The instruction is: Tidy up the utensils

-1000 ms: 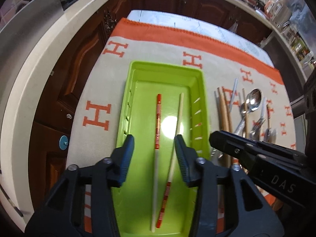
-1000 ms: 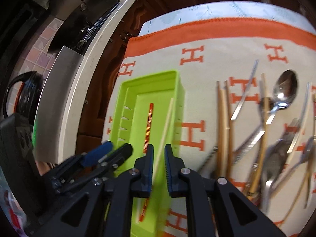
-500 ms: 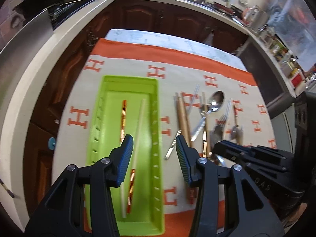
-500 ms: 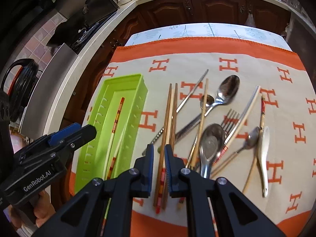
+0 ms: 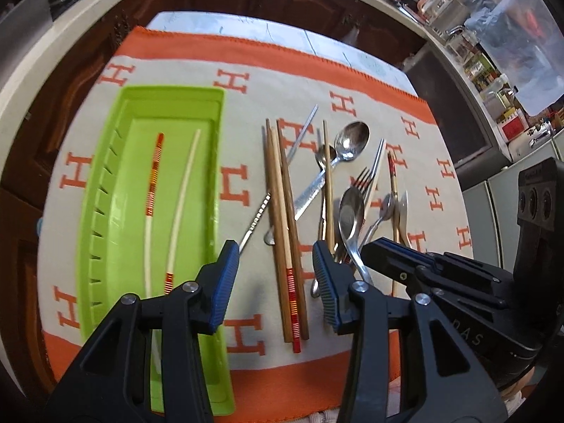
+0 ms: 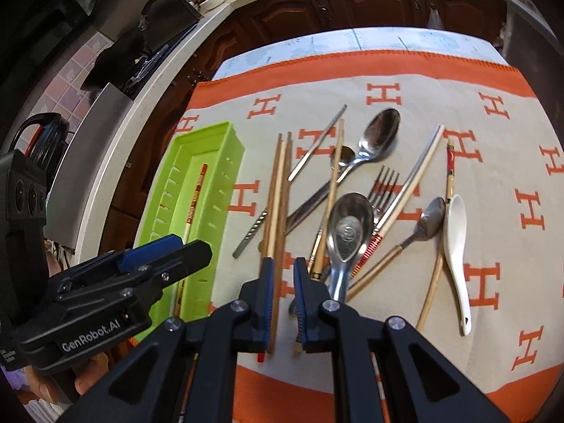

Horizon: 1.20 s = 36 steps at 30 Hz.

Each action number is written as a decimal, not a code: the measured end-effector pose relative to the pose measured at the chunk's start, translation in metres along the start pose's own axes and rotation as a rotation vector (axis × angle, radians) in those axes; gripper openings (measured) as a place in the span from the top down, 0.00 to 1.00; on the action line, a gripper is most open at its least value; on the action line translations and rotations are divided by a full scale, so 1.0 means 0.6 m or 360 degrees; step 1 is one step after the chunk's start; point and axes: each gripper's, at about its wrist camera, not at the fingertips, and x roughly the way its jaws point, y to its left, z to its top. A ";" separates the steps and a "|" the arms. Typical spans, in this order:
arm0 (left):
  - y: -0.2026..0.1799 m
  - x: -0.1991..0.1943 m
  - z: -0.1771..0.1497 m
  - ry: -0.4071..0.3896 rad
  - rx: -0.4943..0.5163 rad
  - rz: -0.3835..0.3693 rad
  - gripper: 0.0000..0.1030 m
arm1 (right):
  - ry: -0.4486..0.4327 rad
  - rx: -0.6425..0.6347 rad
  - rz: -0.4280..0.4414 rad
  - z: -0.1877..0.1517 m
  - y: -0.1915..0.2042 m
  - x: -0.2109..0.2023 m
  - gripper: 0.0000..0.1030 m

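Left gripper [image 5: 275,275] jaws wide open, right gripper [image 6: 282,294] jaws narrowly parted, both empty over brown wooden chopsticks [image 6: 276,211] at frame centre. Lime-green plastic tray [image 5: 105,211] at left. Risk: neighbouring sticks nipped together, since tightly bunched.

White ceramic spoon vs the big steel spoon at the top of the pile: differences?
The white ceramic spoon is matte, short and thick-handled, lying apart at the pile's right edge. The big steel spoon is shiny with a long thin handle, crossed by a chopstick. Both rest bowl away from the camera, on the cloth.
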 end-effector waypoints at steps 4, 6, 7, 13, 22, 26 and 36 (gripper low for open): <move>-0.004 0.030 -0.001 0.0074 -0.0020 -0.0016 0.77 | 0.0003 0.0023 0.0000 -0.004 -0.016 0.007 0.89; -0.007 0.042 -0.001 0.0103 -0.0020 -0.0017 0.81 | 0.0004 0.0026 0.0007 -0.005 -0.023 0.012 0.89; -0.009 0.048 -0.001 0.0112 -0.0014 -0.0015 0.81 | 0.0004 0.0023 0.0013 -0.005 -0.026 0.014 0.89; -0.025 0.082 -0.009 0.0163 0.0058 0.0023 0.87 | -0.0006 -0.0020 0.0029 -0.012 -0.032 0.024 0.89; -0.032 0.124 -0.026 0.0207 0.0124 0.0080 0.92 | -0.0017 -0.0086 0.0036 -0.022 -0.034 0.036 0.89; -0.034 0.134 -0.030 0.0205 0.0143 0.0107 0.94 | -0.0020 -0.0091 0.0050 -0.023 -0.035 0.040 0.89; -0.043 0.144 -0.020 0.0222 0.0164 0.0163 0.94 | -0.0019 -0.0100 0.0052 -0.024 -0.032 0.045 0.89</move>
